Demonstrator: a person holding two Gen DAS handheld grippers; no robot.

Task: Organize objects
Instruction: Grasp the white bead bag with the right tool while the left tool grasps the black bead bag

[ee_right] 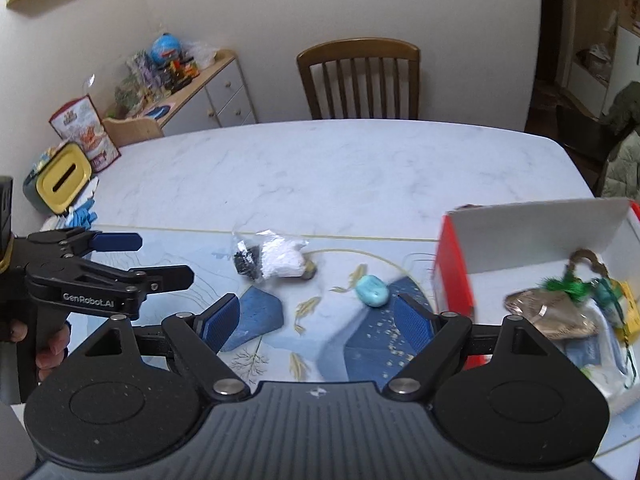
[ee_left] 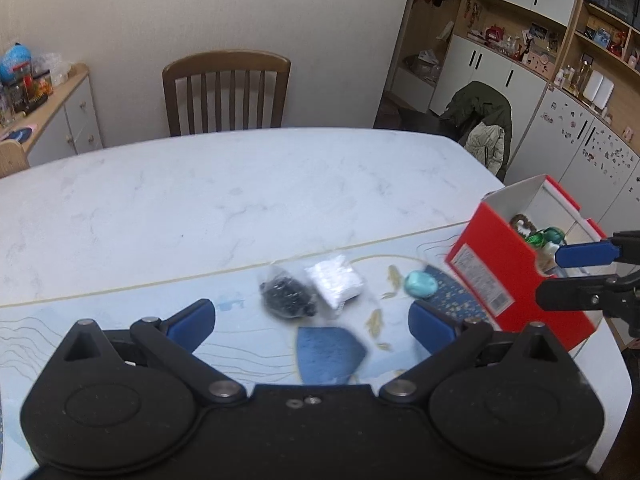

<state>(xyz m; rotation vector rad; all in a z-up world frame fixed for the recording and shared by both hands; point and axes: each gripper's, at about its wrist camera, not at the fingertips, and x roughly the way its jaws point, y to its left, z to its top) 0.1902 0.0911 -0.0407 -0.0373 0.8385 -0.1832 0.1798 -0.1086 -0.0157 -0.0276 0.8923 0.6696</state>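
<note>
Red box at right of frame, open top, trinkets inside. Clear bag mid-frame on mat, teal soap just right. Left gripper spread wide, empty. Right gripper spread wide, empty.

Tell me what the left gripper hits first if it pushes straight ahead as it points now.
Probably the clear bag of black and white items, lying on the mat ahead of the open left gripper; depth is uncertain.

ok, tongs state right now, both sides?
Left tongs: open, holding nothing, above the mat short of the plastic bag.
Right tongs: open, holding nothing, beside the red box.
</note>
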